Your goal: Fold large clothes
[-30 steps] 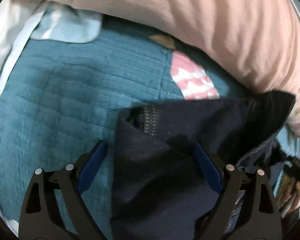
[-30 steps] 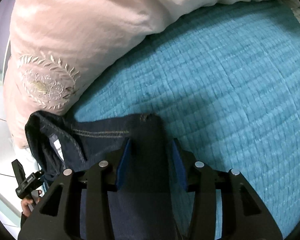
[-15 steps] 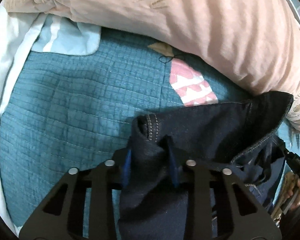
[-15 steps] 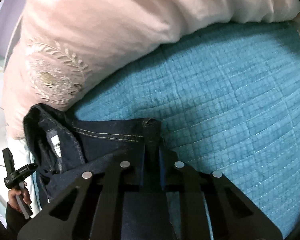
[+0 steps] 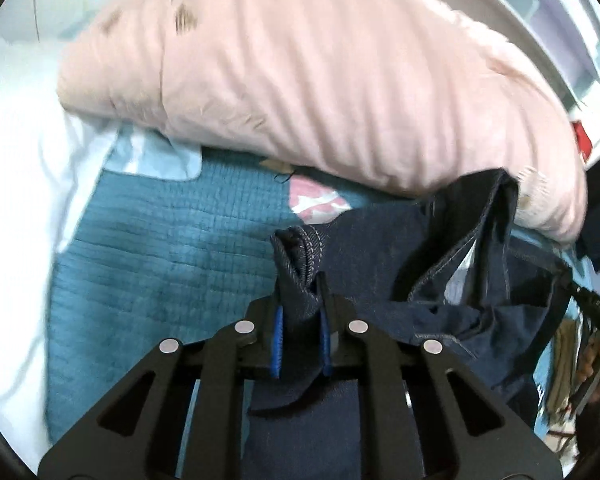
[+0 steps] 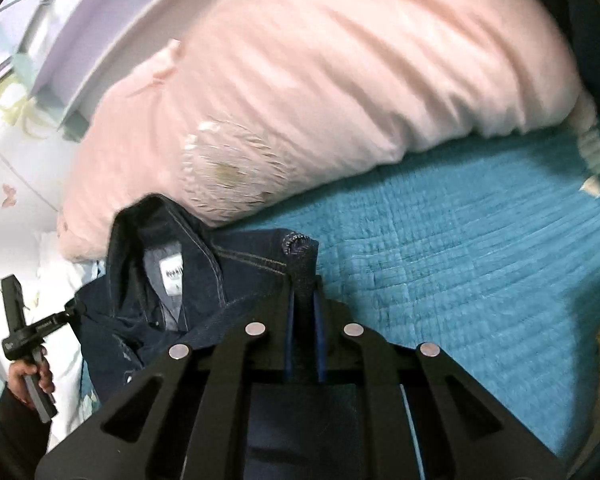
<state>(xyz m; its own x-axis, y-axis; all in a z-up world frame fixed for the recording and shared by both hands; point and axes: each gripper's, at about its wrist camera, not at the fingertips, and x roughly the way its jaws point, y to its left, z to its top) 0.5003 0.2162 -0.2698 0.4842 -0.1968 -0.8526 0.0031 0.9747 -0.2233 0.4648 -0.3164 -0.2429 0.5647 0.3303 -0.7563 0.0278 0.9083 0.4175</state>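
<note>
A dark navy denim garment (image 5: 380,248) with light stitching hangs between my two grippers above a teal quilted bedspread (image 5: 160,248). My left gripper (image 5: 300,304) is shut on one stitched corner of it. My right gripper (image 6: 302,296) is shut on the other corner of the denim garment (image 6: 188,280). A white label (image 6: 170,272) shows inside the open waistband. The far end of the garment rests against a pink pillow (image 5: 320,80).
The pink pillow (image 6: 340,80) lies across the back of the bed. White bedding (image 5: 16,160) is at the left. The teal quilt (image 6: 460,248) spreads to the right. The other hand-held gripper (image 6: 24,332) shows at the lower left.
Both grippers closed on the garment's corners and lifted it off the quilt. The views have tilted up, showing more pillow and the headboard.
</note>
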